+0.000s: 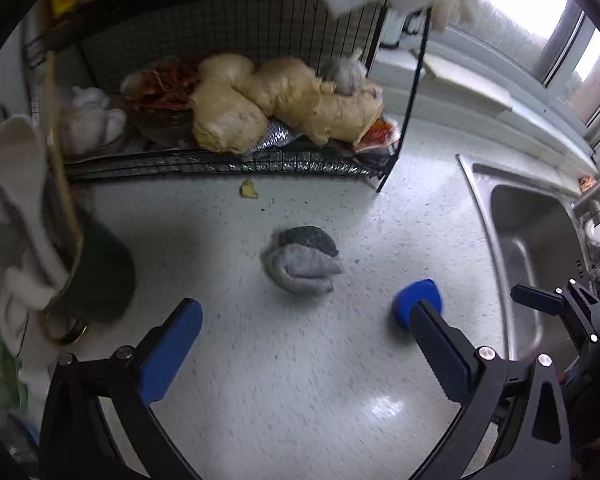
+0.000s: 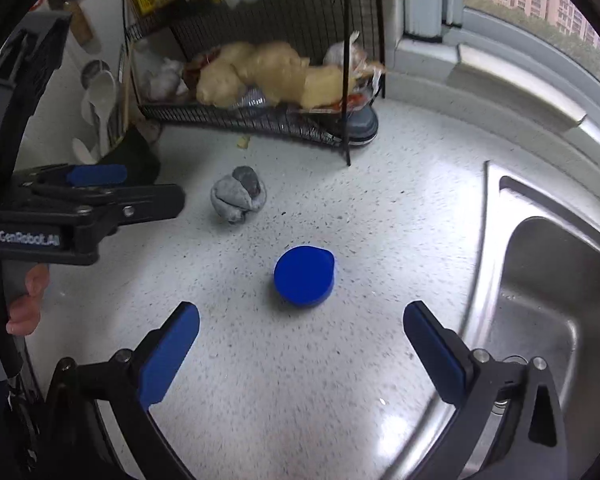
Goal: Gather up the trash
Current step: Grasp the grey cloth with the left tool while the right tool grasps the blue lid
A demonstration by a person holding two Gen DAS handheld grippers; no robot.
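A crumpled grey wad [image 1: 303, 259] lies on the speckled white counter [image 1: 284, 360], just ahead of my left gripper [image 1: 306, 310], which is open and empty. It also shows in the right wrist view [image 2: 238, 193]. A blue round lid [image 2: 305, 275] lies on the counter ahead of my right gripper [image 2: 300, 316], which is open and empty; in the left wrist view the lid [image 1: 414, 296] sits by the right finger. A small yellow scrap [image 1: 249, 189] lies by the rack. The left gripper [image 2: 100, 184] shows at the left of the right wrist view.
A black wire rack [image 1: 236, 160] at the back holds ginger [image 1: 276, 96], garlic and dried chillies. A steel sink [image 2: 548, 300] lies to the right. A dark utensil holder [image 1: 96, 276] with white spoons stands at the left. A window ledge runs behind.
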